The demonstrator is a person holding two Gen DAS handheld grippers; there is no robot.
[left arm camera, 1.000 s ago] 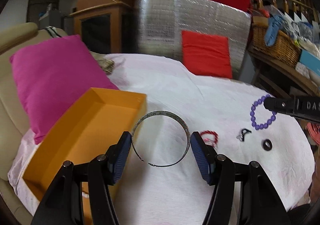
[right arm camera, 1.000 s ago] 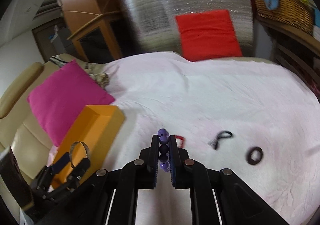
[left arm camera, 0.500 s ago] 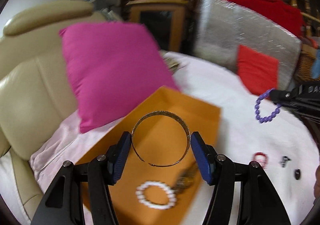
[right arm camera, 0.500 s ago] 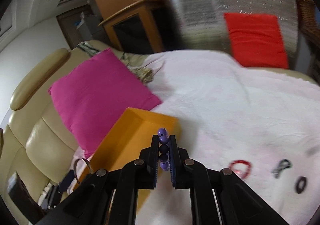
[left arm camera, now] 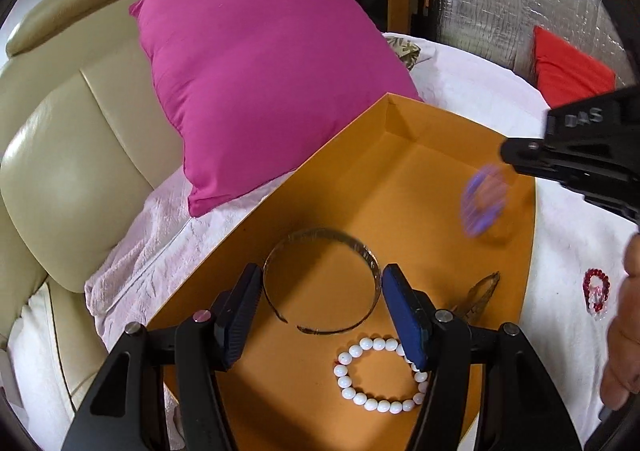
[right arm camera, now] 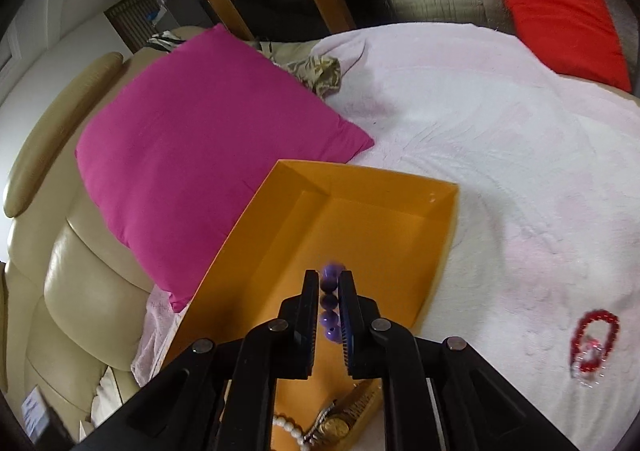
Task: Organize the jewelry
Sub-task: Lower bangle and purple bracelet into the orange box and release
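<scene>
The left gripper [left arm camera: 322, 301] has its blue pads pressed on either side of a thin metal bangle [left arm camera: 320, 279], an open hoop with its gap toward the camera, and holds it above the near half of the orange box [left arm camera: 400, 171]. Under it, on the box floor by the near edge, lies a white bead bracelet [left arm camera: 378, 375], with a gold wristwatch [right arm camera: 340, 421] just beside it toward the right wall.

Over to the right gripper [right arm camera: 329, 307]: its narrow fingers are pinched on a purple bead bracelet [right arm camera: 330, 303], the beads stacked in a line between the pads. From the left camera that bracelet is a purple blur [left arm camera: 482, 201] hanging under the black fingers, over the right-hand part of the box and clear of its floor. The far end of the box floor shows bare orange.

The box sits on a pale pink bedspread [right arm camera: 500, 131], its long left wall along the bedspread's left edge, and its far left corner touches a big magenta cushion [left arm camera: 256, 75]. Out on the bedspread, well apart from the box's right wall, lies a red bead bracelet [right arm camera: 596, 335]. A hand [left arm camera: 624, 331] shows at the right edge of the left view. Beyond the cushion there's a cream leather seat [left arm camera: 68, 155], and at the far right corner a red cushion [right arm camera: 560, 11].
</scene>
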